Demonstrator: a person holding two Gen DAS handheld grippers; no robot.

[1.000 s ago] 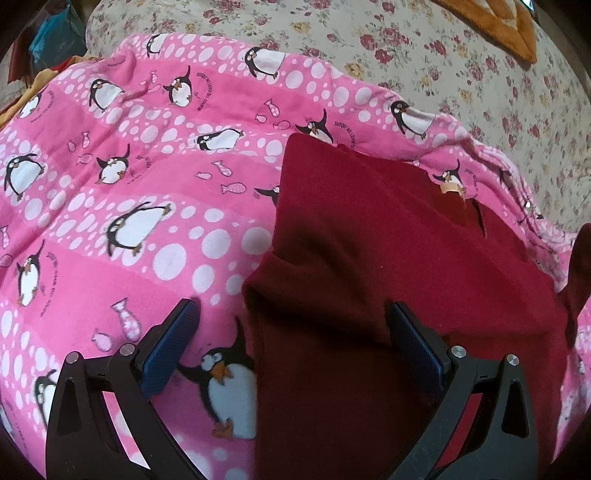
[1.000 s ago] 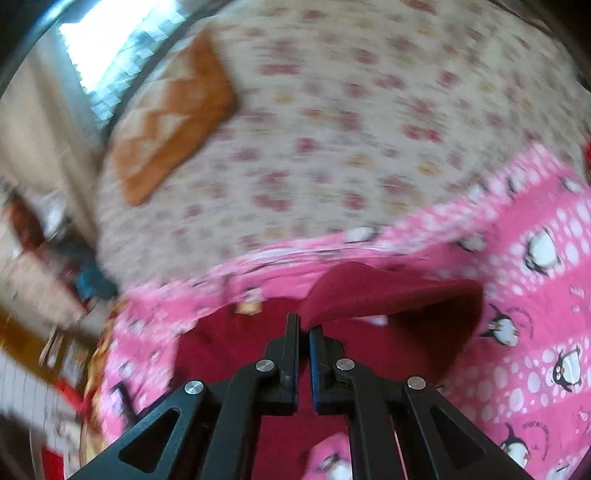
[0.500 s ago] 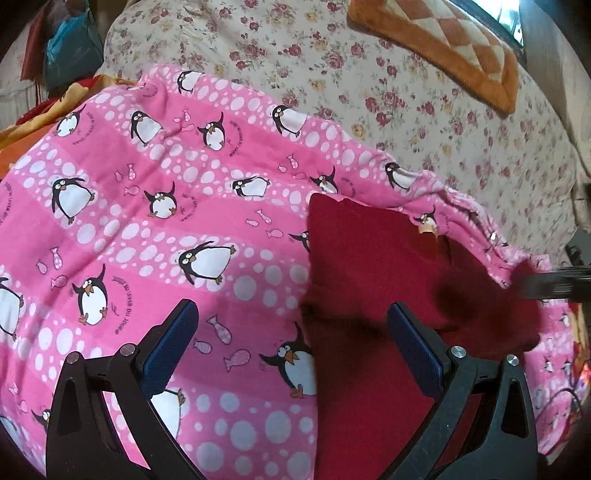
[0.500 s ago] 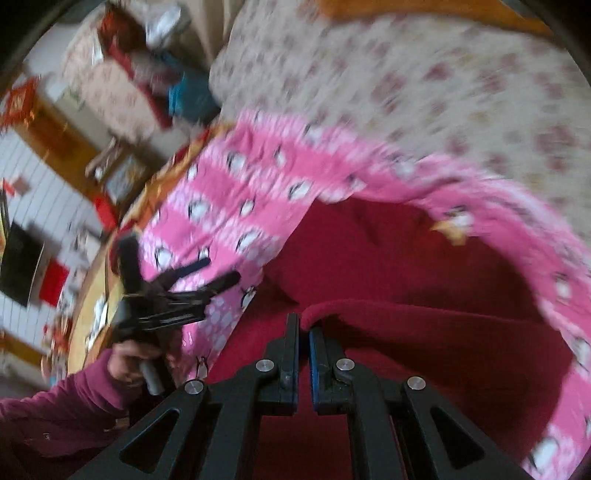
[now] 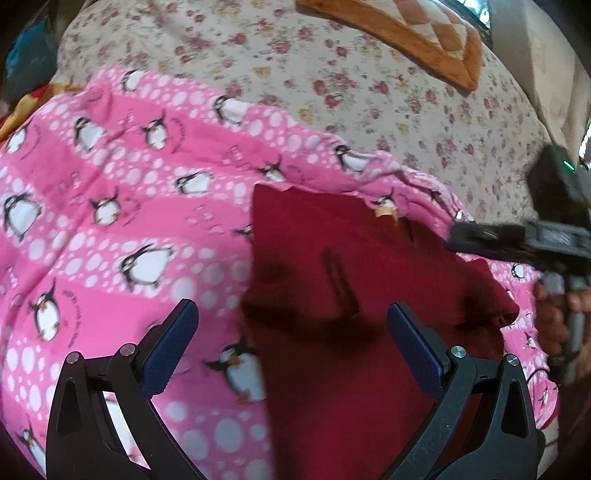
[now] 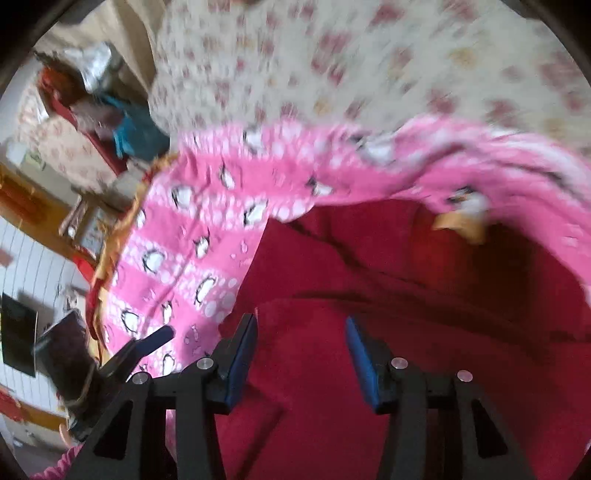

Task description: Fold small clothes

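the left gripper (image 5: 291, 332) has its blue-padded fingers (image 5: 170, 345) spread wide and grasping nothing; the right gripper (image 6: 301, 354) likewise stands released, its two blue pads (image 6: 242, 360) parted with only cloth showing in the gap between them.

the dark red garment (image 5: 343, 295) lies flat ahead of the left gripper's fingers, its near part running down between them and under the right-hand finger, its left edge falling roughly midway across the gap. a folded-over flap of it ends in a rounded corner out beyond the right-hand finger. a small tan label (image 5: 386, 213) sits at the garment's far edge. in the right wrist view the same red cloth (image 6: 388, 332) fills the space between and beyond the fingers, with a curved fold line just ahead of the tips and the label (image 6: 460, 223) farther out to the right.

under the garment is a pink penguin blanket (image 5: 110, 221), spreading out to the left of the left gripper's fingers and past the garment's far edge. beyond the blanket lies a cream floral bedspread (image 5: 332, 74), and at the far upper right an orange checked cushion (image 5: 424, 33). the right gripper's body (image 5: 524, 240) and the hand (image 5: 557, 317) holding it show at the right margin of the left wrist view, blurred.
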